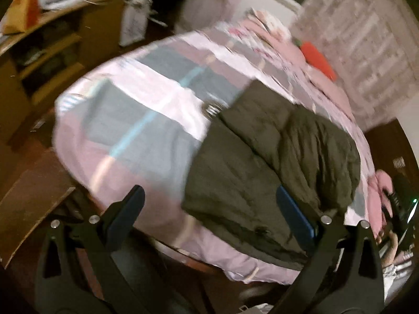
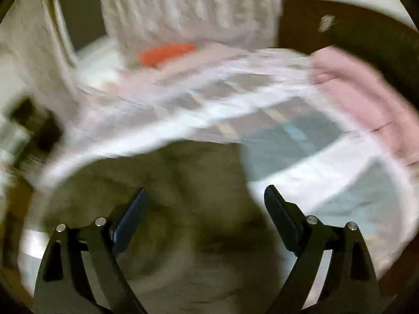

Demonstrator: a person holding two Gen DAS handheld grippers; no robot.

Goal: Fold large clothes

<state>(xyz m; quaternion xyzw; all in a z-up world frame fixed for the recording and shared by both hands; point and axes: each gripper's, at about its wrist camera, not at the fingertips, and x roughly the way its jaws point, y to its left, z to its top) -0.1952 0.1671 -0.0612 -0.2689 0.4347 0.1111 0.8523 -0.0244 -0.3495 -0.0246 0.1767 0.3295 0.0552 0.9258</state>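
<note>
Olive-green padded jacket (image 1: pixel 275 162) lies folded on the pink and grey checked bedspread (image 1: pixel 136 120), ahead of the left gripper (image 1: pixel 209 204), whose jaws are spread wide and empty. Right gripper (image 2: pixel 207 201) hangs above the blurred jacket, jaws likewise spread, gripping nothing.

You face a bed (image 1: pixel 136 120) with a pink, grey and white checked cover. An orange carrot-shaped pillow (image 1: pixel 318 59) lies near lace curtains (image 1: pixel 361 36). Wooden shelves (image 1: pixel 49 52) stand left.
</note>
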